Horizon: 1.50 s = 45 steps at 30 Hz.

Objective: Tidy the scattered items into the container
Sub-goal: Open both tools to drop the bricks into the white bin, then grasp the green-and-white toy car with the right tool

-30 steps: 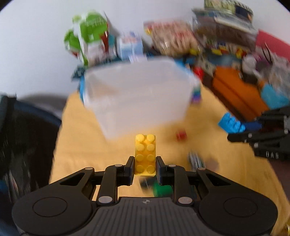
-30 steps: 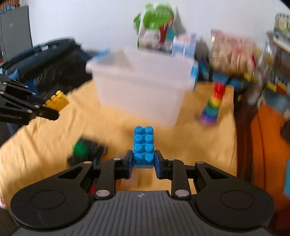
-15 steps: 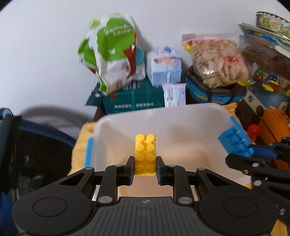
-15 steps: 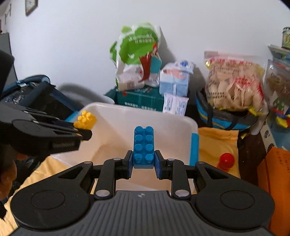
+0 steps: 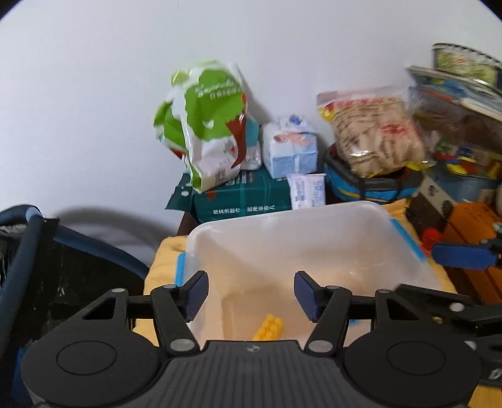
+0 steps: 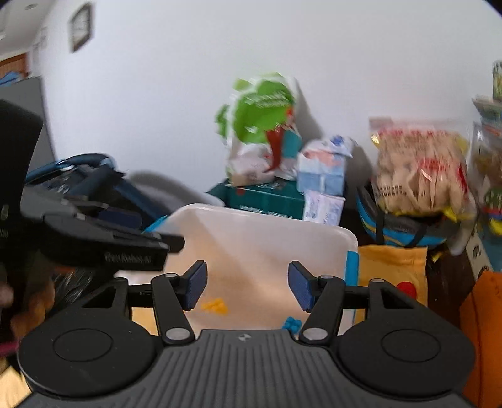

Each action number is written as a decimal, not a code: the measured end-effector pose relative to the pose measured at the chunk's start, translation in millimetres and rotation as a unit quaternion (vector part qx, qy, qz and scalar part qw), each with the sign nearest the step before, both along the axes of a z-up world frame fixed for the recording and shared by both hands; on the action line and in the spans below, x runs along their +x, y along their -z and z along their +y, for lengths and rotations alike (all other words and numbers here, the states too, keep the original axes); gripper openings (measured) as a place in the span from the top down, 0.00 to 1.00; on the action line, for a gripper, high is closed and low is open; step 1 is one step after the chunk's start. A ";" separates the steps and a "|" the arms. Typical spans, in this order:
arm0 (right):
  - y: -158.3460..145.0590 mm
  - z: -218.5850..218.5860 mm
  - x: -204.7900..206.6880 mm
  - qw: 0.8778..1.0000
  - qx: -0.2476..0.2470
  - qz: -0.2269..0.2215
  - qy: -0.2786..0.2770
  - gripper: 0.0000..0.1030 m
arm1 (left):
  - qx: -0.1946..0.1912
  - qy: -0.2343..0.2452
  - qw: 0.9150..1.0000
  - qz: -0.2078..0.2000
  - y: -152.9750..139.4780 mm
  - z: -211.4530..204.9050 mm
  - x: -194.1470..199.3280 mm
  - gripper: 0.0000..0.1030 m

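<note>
Bricks lie inside the tub (image 5: 313,219): yellow brick (image 5: 269,328), blue brick (image 6: 291,323). My left claw (image 5: 251,293) and right claw (image 6: 247,287) hang above it, both spread wide and gripping nothing.

A lived-in home room. Ahead of the hand-held gripper, household goods are stacked against a plain white wall (image 5: 94,94): a green-and-white bag (image 5: 207,125) on a dark green carton (image 5: 241,201), a tissue pack (image 5: 290,150), and a clear bag of snacks (image 5: 373,131). To the right, toy boxes (image 5: 464,91); far left, a framed picture (image 6: 80,26) hangs. A yellow cloth (image 6: 392,266) covers the surface.
</note>
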State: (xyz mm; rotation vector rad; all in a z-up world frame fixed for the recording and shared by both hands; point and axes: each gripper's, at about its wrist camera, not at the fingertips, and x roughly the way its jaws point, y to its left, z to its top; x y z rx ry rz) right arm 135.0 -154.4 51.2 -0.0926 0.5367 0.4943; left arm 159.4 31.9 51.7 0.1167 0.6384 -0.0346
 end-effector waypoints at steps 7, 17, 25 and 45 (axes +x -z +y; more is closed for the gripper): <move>22.5 -26.6 -89.5 0.997 -0.059 0.021 -0.038 0.29 | 0.006 0.032 0.998 0.049 35.0 16.5 -86.3 0.28; 93.5 -36.7 -160.2 0.982 -0.109 0.141 -0.066 0.43 | -0.049 0.049 0.978 0.197 120.9 22.7 -160.7 0.34; 88.1 1.6 -189.9 0.959 -0.141 0.100 -0.225 0.57 | 0.003 0.103 0.974 0.203 130.6 3.2 -171.4 0.35; 144.1 54.4 -180.0 0.943 -0.237 0.079 -0.220 0.80 | 0.082 0.223 0.958 0.160 131.0 -4.8 -171.8 0.35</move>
